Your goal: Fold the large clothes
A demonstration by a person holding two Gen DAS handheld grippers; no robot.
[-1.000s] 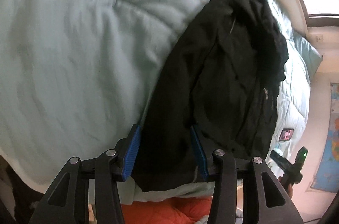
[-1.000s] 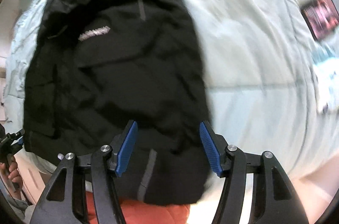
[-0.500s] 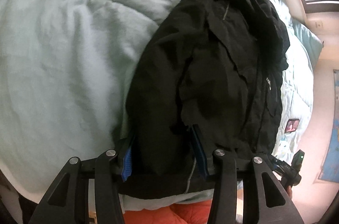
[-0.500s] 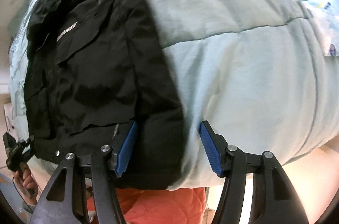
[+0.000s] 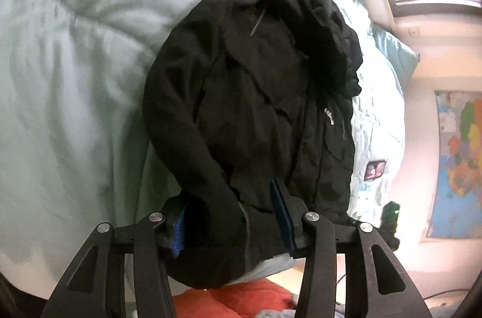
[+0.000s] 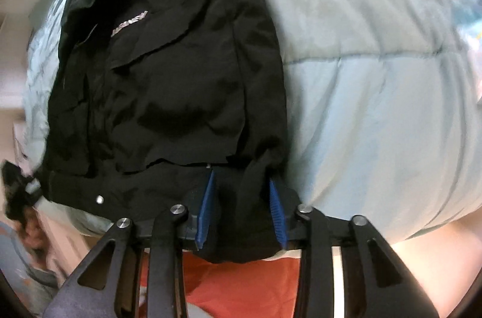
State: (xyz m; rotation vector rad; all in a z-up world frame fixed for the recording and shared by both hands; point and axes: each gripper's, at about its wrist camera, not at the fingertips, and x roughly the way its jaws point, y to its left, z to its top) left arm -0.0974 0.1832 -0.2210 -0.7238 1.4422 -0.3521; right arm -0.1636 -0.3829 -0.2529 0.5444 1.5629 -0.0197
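A large black jacket [image 5: 265, 95] lies on a pale green duvet [image 5: 75, 77], hood towards the far end. My left gripper [image 5: 230, 223] straddles the jacket's near left hem and sleeve end, its jaws wide with thick fabric between them. In the right wrist view the jacket [image 6: 168, 71] fills the left half. My right gripper [image 6: 242, 212] has its blue pads narrowed on the near right hem corner, with fabric bunched between them.
An orange cloth [image 6: 256, 282] lies below the bed's near edge. A dark-framed picture [image 5: 375, 169] and a pillow [image 5: 391, 50] lie on the duvet [image 6: 376, 77] at the right. A map [image 5: 461, 143] hangs on the wall. The person's other hand-held gripper [image 5: 390, 215] shows at the right.
Both grippers have moved down onto the jacket's near hem. The right jaws have narrowed around the hem corner. The left sleeve now bunches between the left jaws.
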